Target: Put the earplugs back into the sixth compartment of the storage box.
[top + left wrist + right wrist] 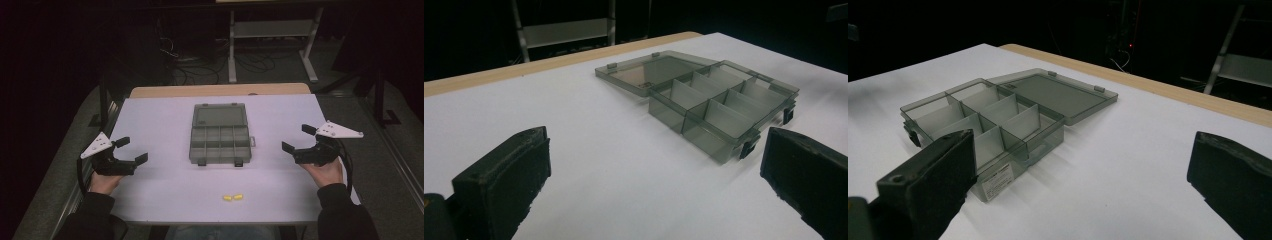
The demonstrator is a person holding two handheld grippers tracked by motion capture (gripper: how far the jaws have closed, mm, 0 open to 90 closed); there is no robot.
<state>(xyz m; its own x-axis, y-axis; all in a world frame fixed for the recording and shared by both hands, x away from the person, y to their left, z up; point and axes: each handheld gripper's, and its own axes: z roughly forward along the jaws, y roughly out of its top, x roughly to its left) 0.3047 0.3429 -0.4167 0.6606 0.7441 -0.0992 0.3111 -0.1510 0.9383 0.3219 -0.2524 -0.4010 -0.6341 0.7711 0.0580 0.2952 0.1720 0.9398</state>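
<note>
With both my grippers, left (131, 150) and right (297, 139), gaping empty, two yellow pieces (233, 197), probably earplugs, lie near-centre before the open box (220, 133), roughly equidistant.

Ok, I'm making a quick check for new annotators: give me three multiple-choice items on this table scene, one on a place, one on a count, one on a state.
1. Where do the yellow pieces lie?
A. inside the box
B. on the table's near edge, in front of the box
C. on the lid

2. How many yellow pieces?
A. two
B. four
C. six

3. The compartment box is:
A. latched shut
B. open, lid flat behind
C. upside down

Answers: 1 B, they sit nearer the person than the box; 2 A, a pair side by side; 3 B, dividers show.
</note>
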